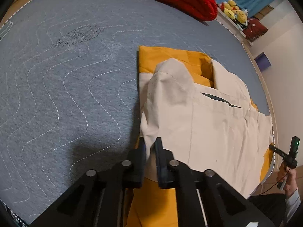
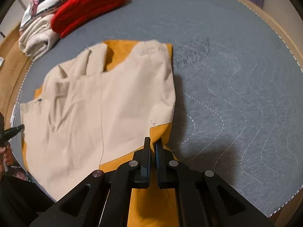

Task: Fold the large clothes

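A cream and mustard-yellow garment [image 1: 208,132] lies partly folded on the grey quilted blanket [image 1: 66,94]. In the left wrist view it spreads to the right of my left gripper [image 1: 150,143], which is shut on a cream fold at the garment's near left edge. In the right wrist view the garment [image 2: 113,104] spreads to the left. My right gripper [image 2: 153,141] is shut on the mustard-yellow edge at its near right corner. The collar opening [image 2: 117,54] shows yellow lining at the far end.
A red folded cloth [image 2: 89,5] and a beige folded cloth [image 2: 37,37] sit at the blanket's far side. A hand [image 1: 287,176] holds a small black device [image 1: 284,153] by the table's edge. Plush toys [image 1: 234,11] stand beyond the table. The wooden table rim [image 2: 280,28] borders the blanket [image 2: 236,94].
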`<action>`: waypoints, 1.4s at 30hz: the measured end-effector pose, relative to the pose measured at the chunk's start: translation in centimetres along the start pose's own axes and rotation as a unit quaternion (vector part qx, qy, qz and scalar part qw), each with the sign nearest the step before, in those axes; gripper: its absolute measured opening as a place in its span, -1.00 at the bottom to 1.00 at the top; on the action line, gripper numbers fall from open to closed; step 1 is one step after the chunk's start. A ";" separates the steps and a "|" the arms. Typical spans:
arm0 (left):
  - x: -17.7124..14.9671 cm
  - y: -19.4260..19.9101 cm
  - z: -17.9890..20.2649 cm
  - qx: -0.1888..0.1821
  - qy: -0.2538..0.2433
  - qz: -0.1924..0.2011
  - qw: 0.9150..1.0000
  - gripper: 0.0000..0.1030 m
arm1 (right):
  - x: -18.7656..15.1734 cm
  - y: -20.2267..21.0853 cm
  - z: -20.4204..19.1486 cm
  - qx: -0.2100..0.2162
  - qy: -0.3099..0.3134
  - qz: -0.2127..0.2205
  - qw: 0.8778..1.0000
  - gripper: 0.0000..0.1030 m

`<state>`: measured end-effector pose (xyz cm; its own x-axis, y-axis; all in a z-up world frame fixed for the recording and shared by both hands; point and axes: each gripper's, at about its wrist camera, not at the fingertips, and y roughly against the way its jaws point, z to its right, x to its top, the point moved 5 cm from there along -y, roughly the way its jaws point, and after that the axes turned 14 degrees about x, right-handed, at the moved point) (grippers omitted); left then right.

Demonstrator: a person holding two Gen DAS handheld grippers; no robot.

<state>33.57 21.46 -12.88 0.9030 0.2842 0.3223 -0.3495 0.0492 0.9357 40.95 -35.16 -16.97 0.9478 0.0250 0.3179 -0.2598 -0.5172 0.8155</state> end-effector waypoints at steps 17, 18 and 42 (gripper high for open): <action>2.9 3.4 1.6 0.049 0.021 0.126 0.991 -0.96 | 2.7 4.9 -2.3 -0.017 0.007 0.132 0.991 -0.96; 3.2 3.4 1.6 0.052 0.025 0.130 0.990 -0.96 | 3.0 4.8 -2.3 -0.021 0.006 0.133 0.991 -0.96; 10.7 -5.4 2.2 0.126 0.064 0.104 0.984 -0.98 | 10.2 -3.3 1.1 -0.106 -0.046 0.125 0.985 -0.96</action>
<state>45.66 22.17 -14.18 0.7733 0.3831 0.5052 -0.4363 -0.2567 0.8624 51.64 -34.12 -16.91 0.8591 -0.1641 0.4848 -0.5115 -0.3060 0.8029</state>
